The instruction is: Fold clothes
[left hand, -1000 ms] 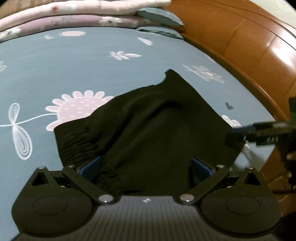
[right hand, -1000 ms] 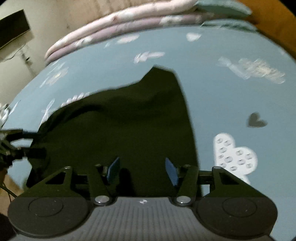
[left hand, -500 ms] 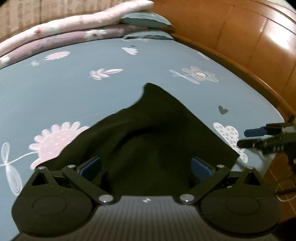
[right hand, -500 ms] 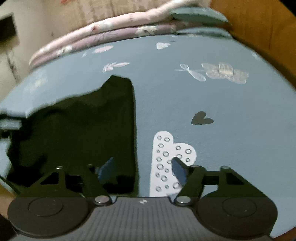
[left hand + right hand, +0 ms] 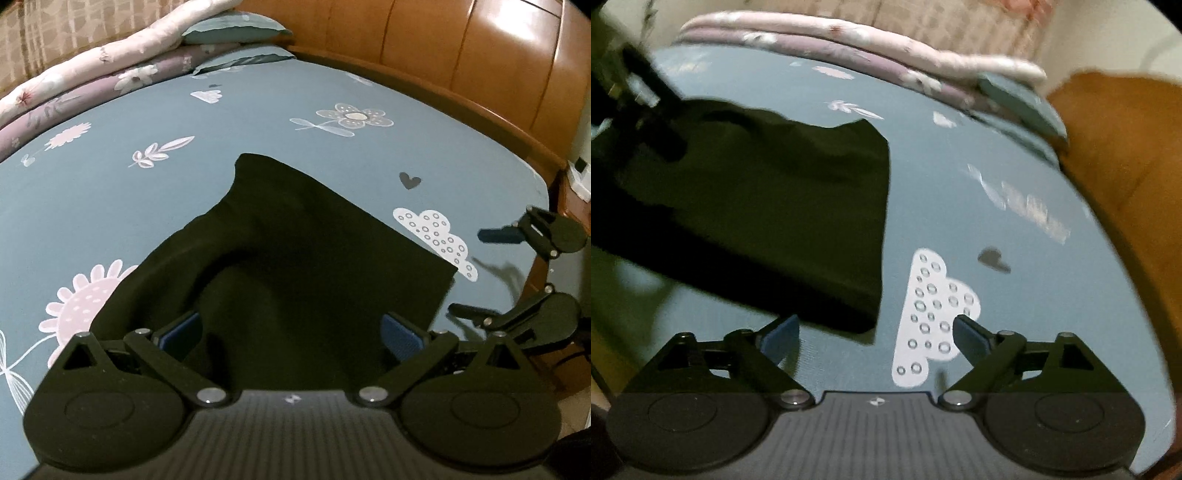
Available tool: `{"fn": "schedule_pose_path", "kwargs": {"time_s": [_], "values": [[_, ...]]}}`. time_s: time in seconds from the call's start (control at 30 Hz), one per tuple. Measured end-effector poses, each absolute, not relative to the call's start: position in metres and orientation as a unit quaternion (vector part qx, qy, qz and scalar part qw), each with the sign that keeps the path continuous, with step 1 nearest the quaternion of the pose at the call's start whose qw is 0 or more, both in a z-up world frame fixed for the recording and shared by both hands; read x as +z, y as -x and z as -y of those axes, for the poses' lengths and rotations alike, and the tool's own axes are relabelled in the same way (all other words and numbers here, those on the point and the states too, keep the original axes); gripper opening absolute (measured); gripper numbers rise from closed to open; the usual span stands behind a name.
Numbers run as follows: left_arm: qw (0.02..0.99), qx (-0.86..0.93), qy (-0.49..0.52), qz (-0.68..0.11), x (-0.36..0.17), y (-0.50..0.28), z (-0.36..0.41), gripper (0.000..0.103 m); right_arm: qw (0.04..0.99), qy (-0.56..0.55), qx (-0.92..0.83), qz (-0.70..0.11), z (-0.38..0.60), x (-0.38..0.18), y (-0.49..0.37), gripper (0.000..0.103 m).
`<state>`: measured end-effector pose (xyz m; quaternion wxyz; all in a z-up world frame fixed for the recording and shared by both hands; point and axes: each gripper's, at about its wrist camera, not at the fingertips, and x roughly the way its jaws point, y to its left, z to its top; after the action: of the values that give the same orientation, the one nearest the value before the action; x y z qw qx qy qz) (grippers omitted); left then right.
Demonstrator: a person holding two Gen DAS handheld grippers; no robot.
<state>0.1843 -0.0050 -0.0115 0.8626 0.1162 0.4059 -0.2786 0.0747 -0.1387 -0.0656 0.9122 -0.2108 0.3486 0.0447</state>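
Left wrist view: the black garment [image 5: 295, 266] lies on the blue bedsheet [image 5: 110, 184], just beside its white cloud print [image 5: 436, 236], with the left gripper [image 5: 291, 332] spread wide over the garment's near edge, gripping nothing. Right wrist view: the right gripper [image 5: 875, 332] (blurred) hangs released over that cloud, beside the garment's corner. Whether a fold is done or pending I cannot tell.

A black garment [image 5: 295, 258] lies on a blue bedsheet [image 5: 110, 206] printed with flowers and clouds. The left claw [image 5: 291, 334] sits over its near edge, blue pads spread wide. The right claw [image 5: 480, 273], also spread, hovers beside the garment's right corner.
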Motion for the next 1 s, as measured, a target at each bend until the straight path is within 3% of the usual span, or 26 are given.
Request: {"fn": "schedule_pose_path", "kwargs": {"time_s": [0.5,1.0], "values": [[0.862,-0.275,-0.123,-0.408,-0.009,-0.183,0.004,0.102,0.868,0.428,0.061,-0.246,0.103,-0.081,-0.073,0.102],[0.863,-0.272,-0.11,-0.412,-0.009,-0.186,0.0,0.102,0.817,0.53,0.096,-0.204,0.12,-0.087,-0.075,0.103]]}}
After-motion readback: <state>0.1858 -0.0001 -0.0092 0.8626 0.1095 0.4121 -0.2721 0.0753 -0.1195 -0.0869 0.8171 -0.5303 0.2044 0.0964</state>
